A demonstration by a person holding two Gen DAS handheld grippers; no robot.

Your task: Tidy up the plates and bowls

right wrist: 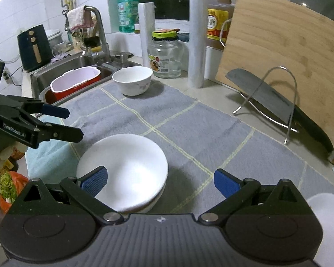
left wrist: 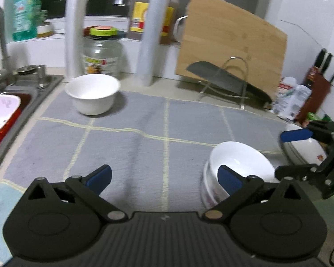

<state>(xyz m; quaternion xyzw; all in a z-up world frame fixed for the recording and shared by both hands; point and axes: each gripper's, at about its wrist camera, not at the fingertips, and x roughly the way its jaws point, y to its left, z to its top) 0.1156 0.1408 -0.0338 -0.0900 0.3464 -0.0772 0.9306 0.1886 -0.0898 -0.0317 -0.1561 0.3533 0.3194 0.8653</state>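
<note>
Stack of white bowls [right wrist: 124, 171] sits on the grey checked mat [right wrist: 189, 129], near its front edge; how many bowls are nested is hard to count, and the near rim is cut off behind the right gripper [right wrist: 160, 181] body. In the left wrist view the same stack [left wrist: 240, 166] is partly hidden by the left gripper's [left wrist: 164, 176] right finger. A single white bowl [right wrist: 133, 80] with a faint floral print stands alone at the far end of the mat, well apart from the stack, near the sink [right wrist: 62, 71]. White plates [left wrist: 304, 149] lie at the right edge of the left view, stacked but mostly covered by the right gripper and clipped by the frame; only a white sliver [right wrist: 327, 218] shows in the right view.

Left gripper: fingers spread wide, nothing between them, tilted down over bare mat just left of the stack. Right gripper: fingers spread wide, not touching anything, angled down with the stack's right part between its blue pads [right wrist: 94, 180]. A gloved hand [right wrist: 4, 153] behind the left gripper is barely visible, cropped at the frame edge.

Cleaver [right wrist: 267, 98] leans on a wire rack [right wrist: 284, 102] in front of the cutting board [right wrist: 284, 44]; its handle end is blurred.
</note>
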